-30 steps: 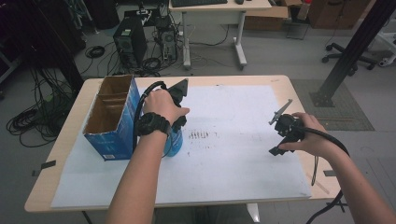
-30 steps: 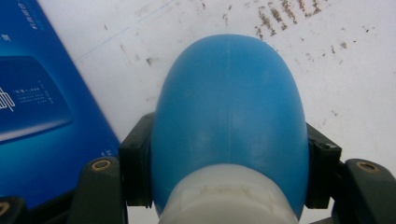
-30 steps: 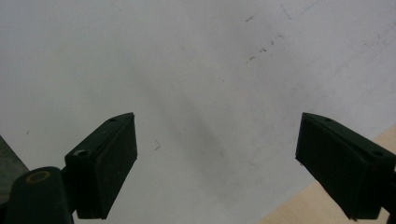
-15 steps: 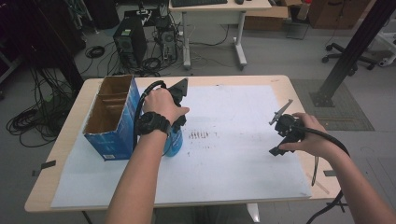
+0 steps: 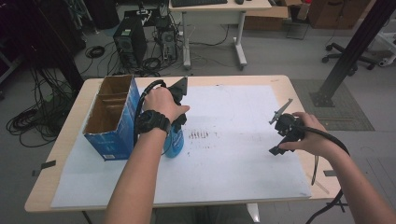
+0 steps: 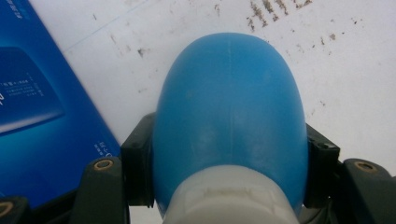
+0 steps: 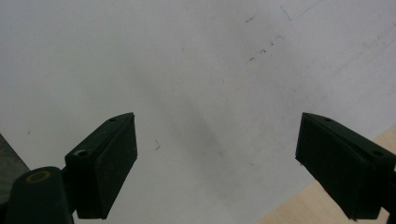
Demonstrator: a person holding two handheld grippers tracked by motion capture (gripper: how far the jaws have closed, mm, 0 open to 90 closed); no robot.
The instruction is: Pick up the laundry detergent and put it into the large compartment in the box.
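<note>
While the left gripper (image 5: pixel 176 122) stands over the near left of the counter (image 5: pixel 280 84), its jaws are closed on a blue bottle (image 6: pixel 229 121), one pad pressed to each side just above the white neck. The bottle stands upright on the white sheet (image 5: pixel 233 168), its long axis running straight down from the jaws, with its base on or very near the paper; contact cannot be confirmed from above. Just beside it, on the person's left, sits an open blue box (image 5: pixel 112 119), its cardboard compartments facing up, so the box lies sideways and slightly higher than the bottle's base. The left hand (image 5: pixel 161 105) is by far the nearer to both. The right gripper (image 5: pixel 280 135) hovers well apart over the right of the sheet, its jaws spread wide and holding nothing. The hand and gripper hide most of the bottle in the high view, and its cap is cut off in the left gripper view.
</note>
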